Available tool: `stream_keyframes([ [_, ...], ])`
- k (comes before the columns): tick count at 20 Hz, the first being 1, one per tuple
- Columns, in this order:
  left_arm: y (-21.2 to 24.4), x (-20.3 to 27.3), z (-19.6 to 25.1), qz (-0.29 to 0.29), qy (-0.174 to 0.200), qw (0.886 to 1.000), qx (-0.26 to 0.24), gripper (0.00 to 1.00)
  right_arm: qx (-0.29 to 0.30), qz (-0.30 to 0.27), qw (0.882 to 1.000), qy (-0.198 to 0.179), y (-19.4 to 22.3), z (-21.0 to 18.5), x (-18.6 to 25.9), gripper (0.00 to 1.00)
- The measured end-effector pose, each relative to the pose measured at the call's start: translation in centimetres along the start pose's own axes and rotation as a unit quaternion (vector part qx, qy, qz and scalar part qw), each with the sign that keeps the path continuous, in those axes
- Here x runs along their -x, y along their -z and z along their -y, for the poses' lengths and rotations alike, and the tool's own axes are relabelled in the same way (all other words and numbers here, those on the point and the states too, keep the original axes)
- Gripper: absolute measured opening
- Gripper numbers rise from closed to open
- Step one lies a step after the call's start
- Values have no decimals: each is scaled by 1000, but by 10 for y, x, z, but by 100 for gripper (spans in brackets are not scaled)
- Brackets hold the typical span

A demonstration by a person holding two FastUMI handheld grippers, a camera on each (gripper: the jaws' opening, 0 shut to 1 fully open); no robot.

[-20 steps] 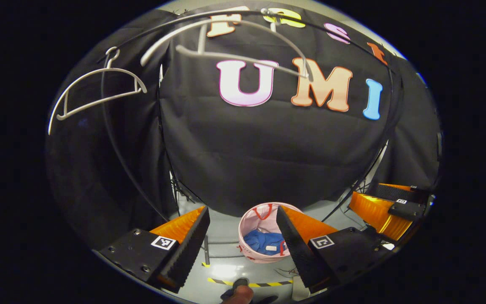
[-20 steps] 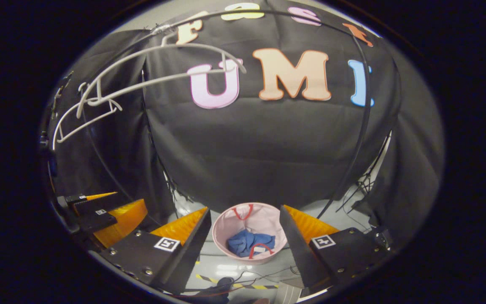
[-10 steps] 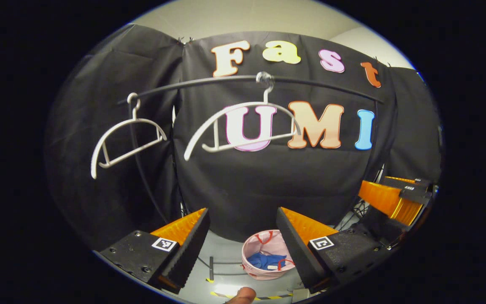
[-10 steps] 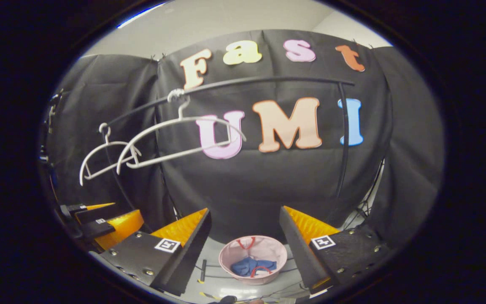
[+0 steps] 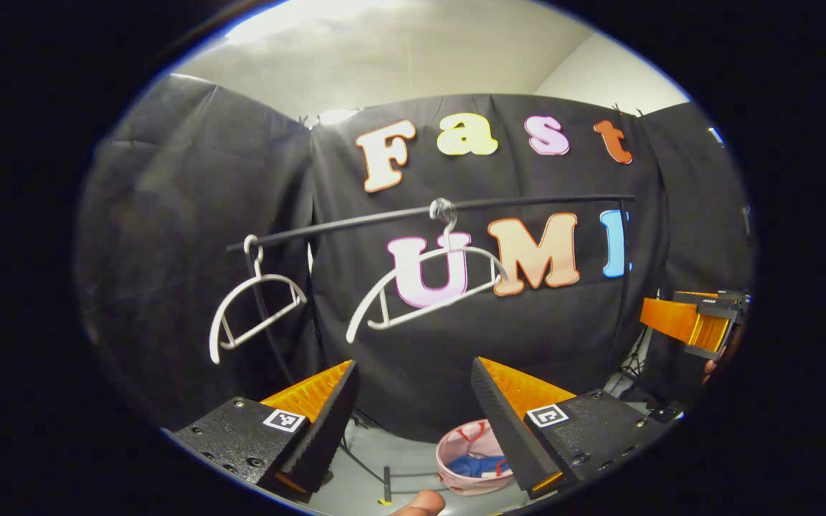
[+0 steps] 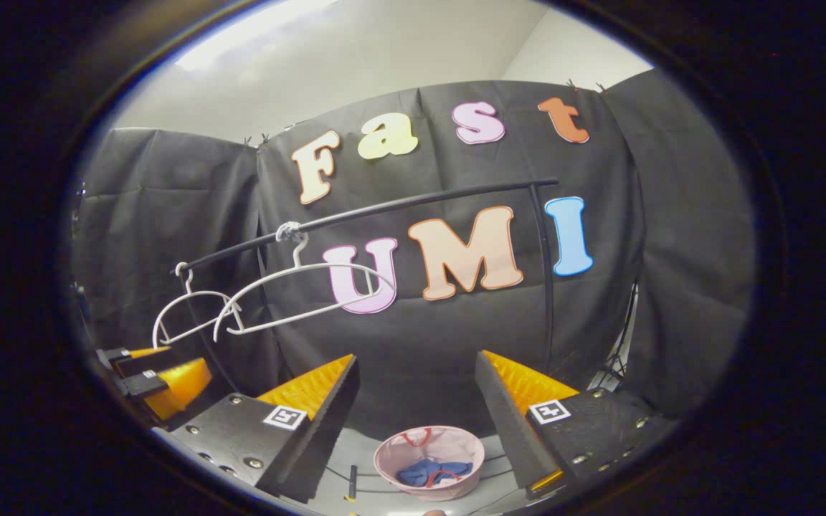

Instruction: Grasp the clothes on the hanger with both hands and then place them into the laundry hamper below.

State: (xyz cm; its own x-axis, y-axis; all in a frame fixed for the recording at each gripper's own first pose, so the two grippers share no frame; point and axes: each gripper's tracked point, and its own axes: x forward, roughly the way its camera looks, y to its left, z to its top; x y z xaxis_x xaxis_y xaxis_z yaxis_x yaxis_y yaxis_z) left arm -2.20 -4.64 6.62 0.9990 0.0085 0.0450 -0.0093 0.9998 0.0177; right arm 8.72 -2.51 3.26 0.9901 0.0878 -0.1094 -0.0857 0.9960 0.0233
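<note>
Blue clothes (image 6: 427, 473) in hamper (image 6: 429, 451) | below, apart from right gripper (image 6: 416, 401) | both grippers wide, empty

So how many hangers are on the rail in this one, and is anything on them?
2, both bare. One hanger hangs at the rail's left end; the other hanger hangs near its middle. The blue clothes lie in the pink hamper below.
</note>
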Motion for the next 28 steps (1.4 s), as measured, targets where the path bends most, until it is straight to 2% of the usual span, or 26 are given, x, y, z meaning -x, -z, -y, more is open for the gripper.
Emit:
stream_keyframes([
  [2, -11, 1, 3, 20, -1, 1000, -14, 99, 10, 10, 1000, 2, -1, 5, 6, 100],
  [5, -7, 5, 7, 35, 10, 999, 0, 100, 24, 28, 999, 9, -4, 13, 21, 92],
  [6, -2, 5, 9, 31, 14, 999, 6, 100, 27, 26, 999, 10, -4, 14, 25, 97],
  [7, 4, 8, 11, 27, 19, 999, 9, 97, 27, 23, 999, 11, -1, 14, 31, 97],
  [8, 7, 9, 15, 25, 26, 999, 13, 97, 27, 20, 999, 14, 0, 16, 37, 93],
  [9, 13, 9, 20, 19, 35, 999, 18, 100, 27, 16, 999, 14, 2, 17, 45, 92],
  [11, 20, 10, 26, 6, 48, 999, 24, 100, 38, 11, 999, 17, 6, 21, 57, 97],
  [13, 20, 7, 28, 8, 54, 998, 25, 100, 45, 11, 999, 23, 7, 25, 65, 97],
  [15, 19, 5, 29, 11, 58, 998, 24, 100, 42, 15, 998, 34, 5, 28, 70, 97],
  [16, 19, 3, 29, 10, 60, 998, 23, 97, 38, 16, 999, 35, 5, 27, 72, 92],
  [17, 18, 3, 28, 11, 61, 998, 23, 97, 33, 20, 999, 36, 4, 25, 74, 92],
  [18, 18, 3, 27, 11, 62, 998, 24, 97, 29, 24, 999, 34, 3, 22, 74, 100],
  [19, 19, 2, 27, 10, 64, 998, 25, 97, 25, 26, 999, 35, 4, 20, 75, 92],
  [20, 20, 2, 27, 9, 66, 997, 24, 97, 22, 29, 999, 36, 3, 18, 76, 97],
  [22, 23, 5, 25, 7, 73, 997, 24, 100, 19, 37, 998, 38, 3, 15, 80, 97],
  [23, 24, 5, 25, 7, 76, 997, 26, 100, 20, 39, 998, 42, 4, 14, 81, 92],
  [24, 24, 5, 25, 7, 79, 996, 25, 97, 20, 37, 998, 44, 5, 15, 81, 97],
  [25, 26, 5, 21, 4, 79, 997, 23, 97, 18, 37, 998, 45, 6, 12, 83, 93],
  [26, 26, 4, 18, 5, 78, 997, 22, 97, 15, 37, 998, 44, 6, 10, 83, 97],
  [27, 27, 3, 11, 4, 79, 997, 23, 97, 14, 38, 998, 42, 6, 7, 84, 97],
  [28, 28, 2, 8, 2, 76, 997, 24, 100, 13, 38, 998, 45, 7, 7, 84, 93],
])
